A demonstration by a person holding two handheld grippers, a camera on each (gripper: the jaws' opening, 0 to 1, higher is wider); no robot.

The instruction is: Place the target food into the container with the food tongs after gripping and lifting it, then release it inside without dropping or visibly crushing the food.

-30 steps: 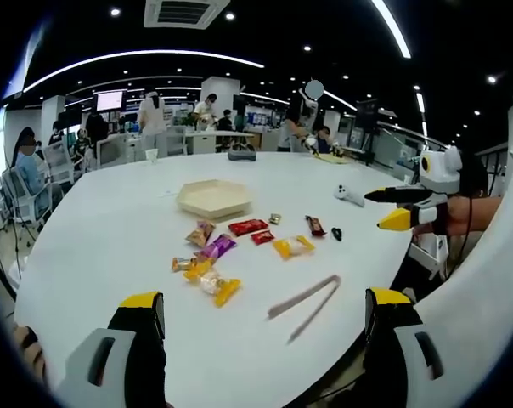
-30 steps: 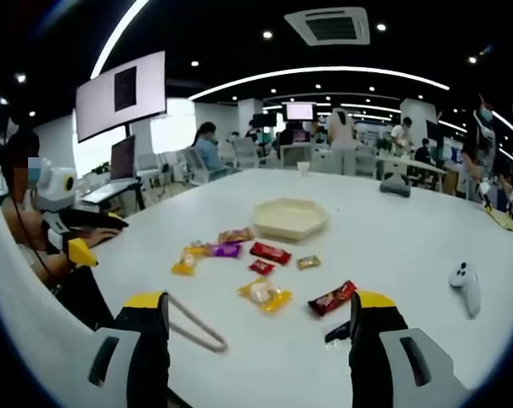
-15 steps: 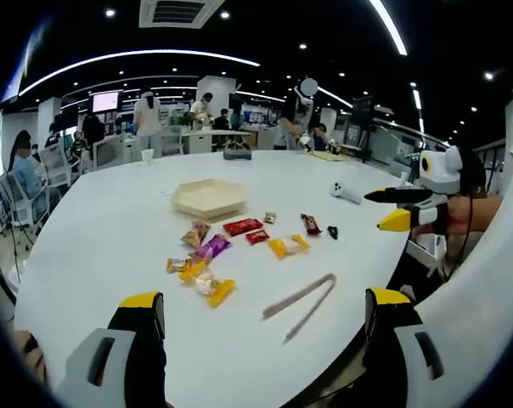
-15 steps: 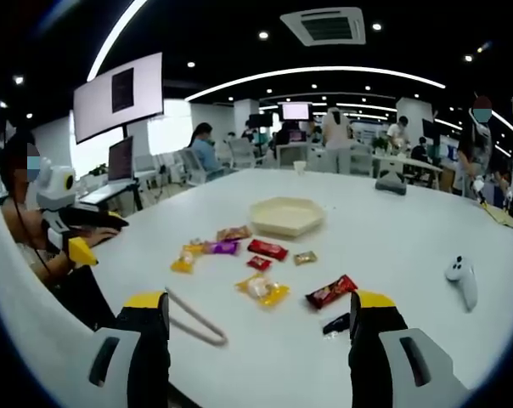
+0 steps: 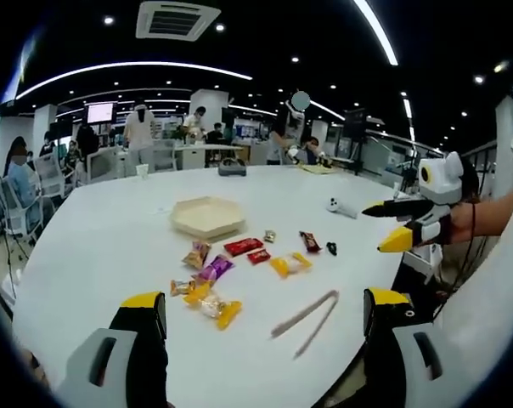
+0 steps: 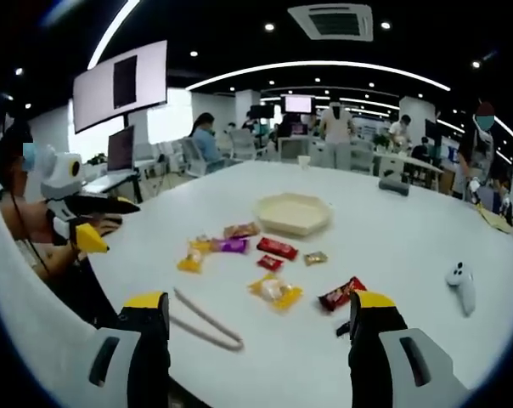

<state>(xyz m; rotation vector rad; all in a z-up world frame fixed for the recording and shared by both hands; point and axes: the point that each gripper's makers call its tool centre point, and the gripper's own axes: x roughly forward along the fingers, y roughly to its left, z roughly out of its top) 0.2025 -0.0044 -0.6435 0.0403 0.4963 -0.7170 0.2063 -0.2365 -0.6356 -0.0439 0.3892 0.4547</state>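
Left gripper: jaws spread wide, nothing between them, held above the near edge of the table. In the last second it has drawn back a little and tipped up; the tongs now lie lower and nearer between its jaws, slightly toward the right one.

Right gripper: jaws wide apart, empty. It has risen or tilted slightly; the tongs sit just ahead of its left jaw, open end toward it. This gripper also shows from the left gripper view, out past the right jaw, off the table edge.

Tongs: flat on the table, untouched, arms splayed in a narrow V.

Container: pale hexagonal tray, far ahead of both grippers, beyond the snacks. It looks empty, though its floor is hard to read at this range.

Snacks: loose cluster between tongs and container. Yellow wrapper nearest the right gripper; dark red bar ahead of its right jaw; red packet, small red piece, gold piece, purple wrapper and orange packet farther on. Which one is the target I cannot tell.

Controller: white, far off to the right of the right gripper.

Status: only small repositioning so far. No tool picked up, no food gripped; the task appears to be at its opening step, with taking up the tongs the likely next need.
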